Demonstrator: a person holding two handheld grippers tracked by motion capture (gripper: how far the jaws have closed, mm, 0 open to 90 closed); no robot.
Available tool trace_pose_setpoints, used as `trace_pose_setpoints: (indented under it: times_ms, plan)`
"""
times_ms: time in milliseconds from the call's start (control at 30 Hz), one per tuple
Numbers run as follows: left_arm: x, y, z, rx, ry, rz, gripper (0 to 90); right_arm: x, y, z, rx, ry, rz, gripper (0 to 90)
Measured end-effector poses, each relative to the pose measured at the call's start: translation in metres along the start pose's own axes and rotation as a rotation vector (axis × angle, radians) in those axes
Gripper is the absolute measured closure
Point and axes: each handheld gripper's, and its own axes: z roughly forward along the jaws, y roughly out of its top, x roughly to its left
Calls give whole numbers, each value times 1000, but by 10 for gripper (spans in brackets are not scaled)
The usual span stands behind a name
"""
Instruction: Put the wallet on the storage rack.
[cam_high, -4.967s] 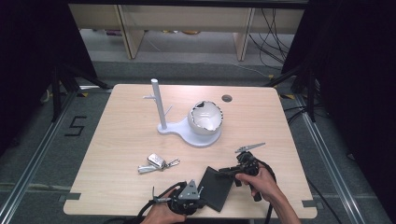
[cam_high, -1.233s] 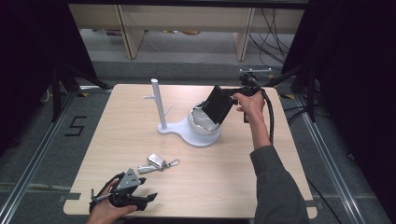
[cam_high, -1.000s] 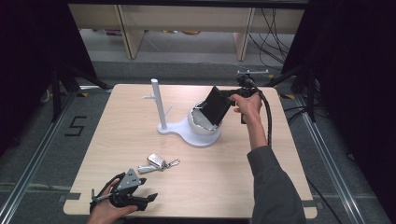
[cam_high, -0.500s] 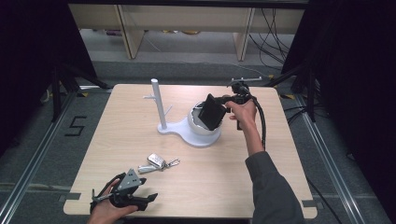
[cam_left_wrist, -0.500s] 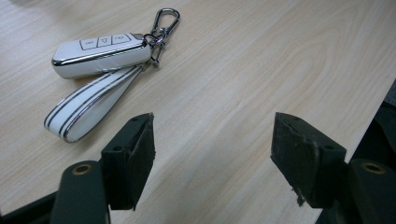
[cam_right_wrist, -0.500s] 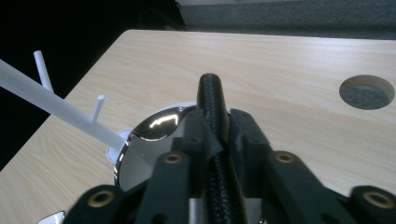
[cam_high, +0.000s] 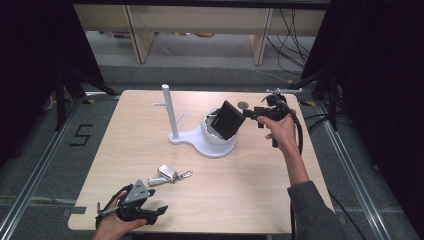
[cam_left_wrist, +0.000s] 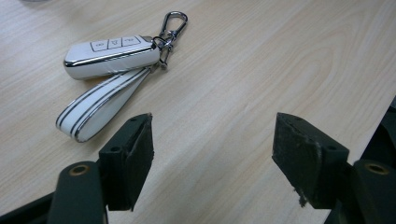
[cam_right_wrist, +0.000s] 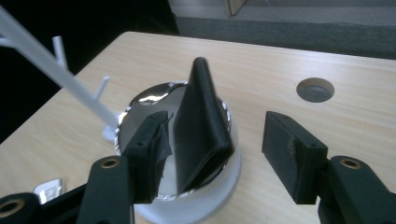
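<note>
wallet (cam_high: 228, 119): 1, in bowl (cam_high: 218, 141) | key fob (cam_left_wrist: 110, 50): 1 | both grippers' fingers apart

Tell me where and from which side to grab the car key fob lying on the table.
Grip the white car key fob across its narrow body, coming straight down from above. It lies flat on the table, so only its two long chrome-edged sides offer the jaws a hold. The left gripper is open and nearest. Probably avoid the loose strap and carabiner clip.
</note>
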Motion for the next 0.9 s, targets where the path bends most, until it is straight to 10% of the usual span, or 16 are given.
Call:
trace_pose_setpoints:
  times_ms: [300, 900]
  plan:
    - [3, 0, -2, 0, 27, -6, 287, 17, -48, -31, -13, 68, -71, 385]
    - [5, -1, -3, -21, 26, -10, 283, 41, -113, -21, 37, 53, -115, 329]
